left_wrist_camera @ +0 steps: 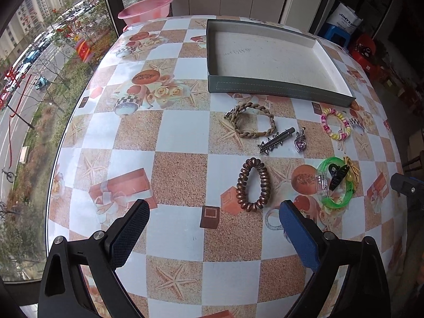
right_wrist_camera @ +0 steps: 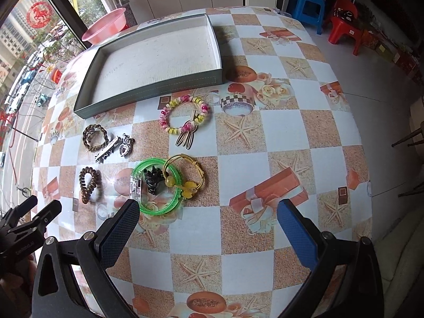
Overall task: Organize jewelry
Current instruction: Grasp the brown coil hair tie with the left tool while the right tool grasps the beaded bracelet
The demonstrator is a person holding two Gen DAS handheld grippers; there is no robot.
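Nothing has gone into the shallow grey-green cardboard tray with the white lining [left_wrist_camera: 267,53], which sits at the far side of the checkered, starfish-printed surface [left_wrist_camera: 180,132]. All the jewelry lies loose on the near side of it.

The left tool [left_wrist_camera: 214,228] hovers low over the surface with its jaws spread wide and nothing between them. Just beyond it lies the brown coiled spiral hair tie [left_wrist_camera: 253,184]. This looks light and springy, so it should squash under a pinch; closing across one side of the loop seems the safest hold. Farther off are the braided tan rope bracelet [left_wrist_camera: 254,122], soft and limp, and the spiky silver metal hair clip [left_wrist_camera: 275,141] beside the small purple heart pendant [left_wrist_camera: 300,141]. Those two are stiff, thin and probably slippery, and the pendant is small enough to slip out.

The right tool [right_wrist_camera: 208,220] is likewise wide open and empty, poised above the surface. Just ahead of its left finger [right_wrist_camera: 119,228] lies the translucent green plastic bangle [right_wrist_camera: 156,185], rigid and smooth, best gripped across its rim. A black claw clip [right_wrist_camera: 153,180] rests inside it, and a gold wire bracelet with yellow beads [right_wrist_camera: 185,177] overlaps it. The pink-and-yellow coiled hair tie [right_wrist_camera: 185,114] lies nearer the tray.
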